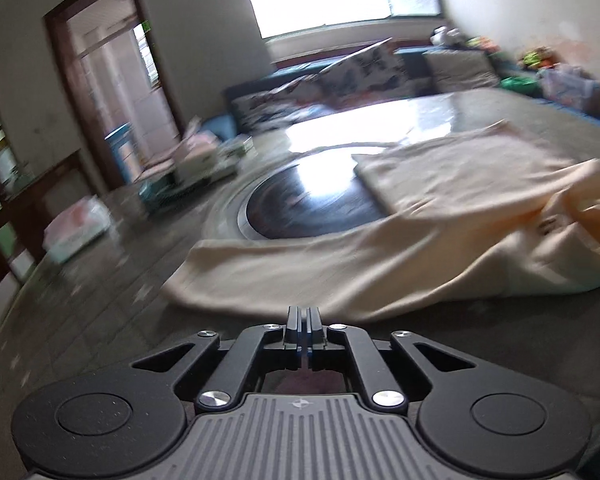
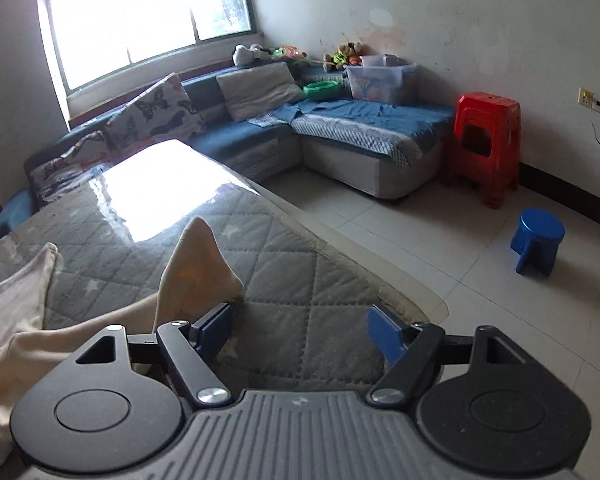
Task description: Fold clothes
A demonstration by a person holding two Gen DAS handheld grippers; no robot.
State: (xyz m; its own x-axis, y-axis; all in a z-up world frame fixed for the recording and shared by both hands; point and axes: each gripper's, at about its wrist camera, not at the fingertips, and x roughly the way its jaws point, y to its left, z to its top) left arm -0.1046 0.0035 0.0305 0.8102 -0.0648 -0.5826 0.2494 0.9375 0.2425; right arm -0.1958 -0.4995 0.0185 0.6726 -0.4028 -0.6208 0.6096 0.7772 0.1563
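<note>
A cream garment (image 1: 380, 256) lies spread and partly bunched on the grey quilted table (image 1: 100, 300), with a folded part (image 1: 452, 172) further back. My left gripper (image 1: 304, 320) is shut right at the garment's near hem; the blurred view does not show cloth pinched between the fingers. In the right wrist view the same cream garment (image 2: 20, 320) trails off to the left, and one corner (image 2: 196, 272) stands up beside the left blue pad (image 2: 214, 330). My right gripper (image 2: 300, 328) is open over the bare quilted table (image 2: 320, 288), nothing between its pads.
A dark round inset (image 1: 312, 204) sits in the tabletop behind the garment. Boxes (image 1: 200, 160) and a packet (image 1: 76, 228) lie at the table's left. The table edge (image 2: 380, 276) drops to tiled floor with a blue stool (image 2: 536, 240), red stools (image 2: 484, 144) and a sofa (image 2: 340, 132).
</note>
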